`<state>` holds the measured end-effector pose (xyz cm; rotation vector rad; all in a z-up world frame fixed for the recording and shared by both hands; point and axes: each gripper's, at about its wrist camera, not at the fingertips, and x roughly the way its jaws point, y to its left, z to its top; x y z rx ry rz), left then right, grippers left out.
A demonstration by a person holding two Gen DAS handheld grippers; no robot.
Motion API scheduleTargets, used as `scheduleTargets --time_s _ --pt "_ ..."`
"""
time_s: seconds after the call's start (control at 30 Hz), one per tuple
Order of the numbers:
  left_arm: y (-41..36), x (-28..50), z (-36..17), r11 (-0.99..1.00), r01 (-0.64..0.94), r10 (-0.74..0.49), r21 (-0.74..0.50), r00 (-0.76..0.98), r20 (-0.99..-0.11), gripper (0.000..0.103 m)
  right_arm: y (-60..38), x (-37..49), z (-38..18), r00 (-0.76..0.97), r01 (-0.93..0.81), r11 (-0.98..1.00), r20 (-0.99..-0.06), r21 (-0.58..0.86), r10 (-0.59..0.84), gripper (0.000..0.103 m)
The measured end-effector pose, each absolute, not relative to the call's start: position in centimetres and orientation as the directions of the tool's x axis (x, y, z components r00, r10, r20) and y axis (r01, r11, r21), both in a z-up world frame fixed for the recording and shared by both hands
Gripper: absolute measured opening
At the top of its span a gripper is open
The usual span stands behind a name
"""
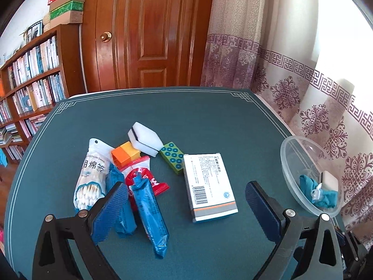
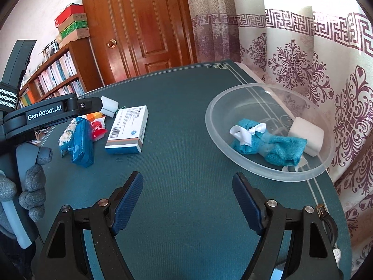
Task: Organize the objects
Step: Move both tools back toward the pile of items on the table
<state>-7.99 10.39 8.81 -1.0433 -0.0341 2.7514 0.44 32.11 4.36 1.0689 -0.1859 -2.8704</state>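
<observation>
A pile of small items lies on the teal table mat (image 1: 209, 121): a white medicine box (image 1: 209, 186), a cotton swab bag (image 1: 89, 175), blue packets (image 1: 149, 212), a red packet (image 1: 144, 179), an orange-yellow block (image 1: 124, 155), a white sponge (image 1: 145, 138) and a green dotted block (image 1: 173, 156). My left gripper (image 1: 186, 193) is open just in front of the pile. A clear plastic bowl (image 2: 216, 126) holds a teal cloth (image 2: 268, 143) and a white block (image 2: 305, 135). My right gripper (image 2: 187, 183) is open and empty, near the bowl.
The bowl also shows in the left wrist view (image 1: 289, 163), at the table's right edge by the patterned curtain (image 1: 303, 81). A wooden door (image 1: 149, 32) and a bookshelf (image 1: 30, 81) stand behind the table. The gloved hand on the left tool (image 2: 32, 186) shows at the left of the right wrist view.
</observation>
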Motion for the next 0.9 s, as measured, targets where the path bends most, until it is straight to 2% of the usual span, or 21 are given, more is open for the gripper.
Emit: scheduleTargets --time_s 0.6,0.9 --pt "0.8 -10.3 7.6 -0.994 0.022 0.056 -0.108 -0.742 -0.668 0.102 28.0 -1.0 3.6 -0.717 0.086 -0.989 -0.683 0.117 -0.143 0.08" --pt "-2.4 -13.3 5.2 -0.99 0.106 -0.005 -0.098 -0.703 -0.711 0.102 27.1 -1.6 3.2 -0.703 0.096 -0.989 -0.697 0.109 -0.145 0.08"
